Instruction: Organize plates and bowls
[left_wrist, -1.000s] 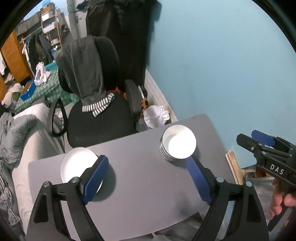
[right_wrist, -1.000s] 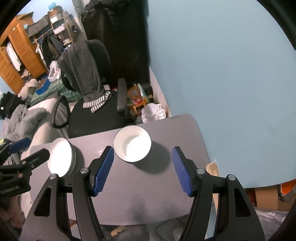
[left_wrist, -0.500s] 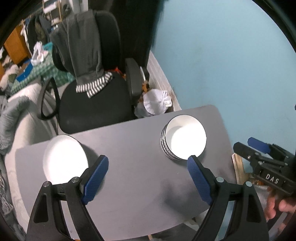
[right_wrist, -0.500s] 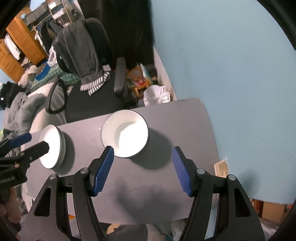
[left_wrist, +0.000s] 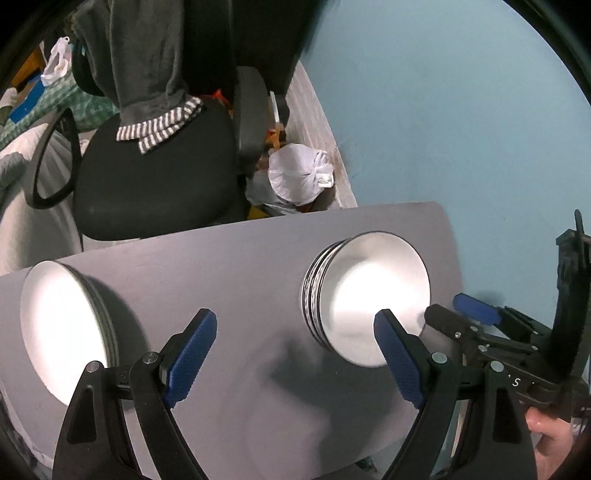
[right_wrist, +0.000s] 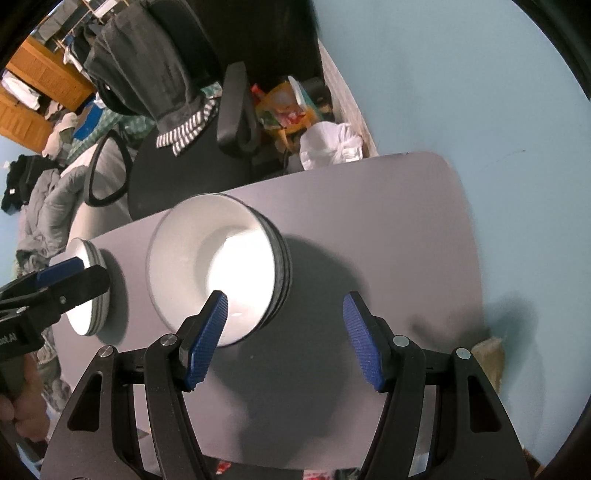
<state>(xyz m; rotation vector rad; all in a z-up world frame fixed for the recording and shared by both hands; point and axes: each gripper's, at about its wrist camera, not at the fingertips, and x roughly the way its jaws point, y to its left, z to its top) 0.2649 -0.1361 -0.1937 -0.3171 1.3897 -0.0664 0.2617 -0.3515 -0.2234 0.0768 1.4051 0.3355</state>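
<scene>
Both grippers are moving lower than before: left gripper (left_wrist: 295, 354) and right gripper (right_wrist: 286, 334), jaws spread, holding nothing. Bowl stack (left_wrist: 365, 299) and plate stack (left_wrist: 62, 325) are resting well apart on the grey table (left_wrist: 229, 266); an office chair (left_wrist: 155, 177) is standing behind it.

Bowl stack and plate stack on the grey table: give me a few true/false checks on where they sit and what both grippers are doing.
1. The bowl stack sits right of the plate stack. True.
2. The right gripper is shut on a bowl. False: its jaws are open and hold nothing.
3. The left gripper is open. True.
4. The plates sit on the office chair. False: they are on the table.
</scene>
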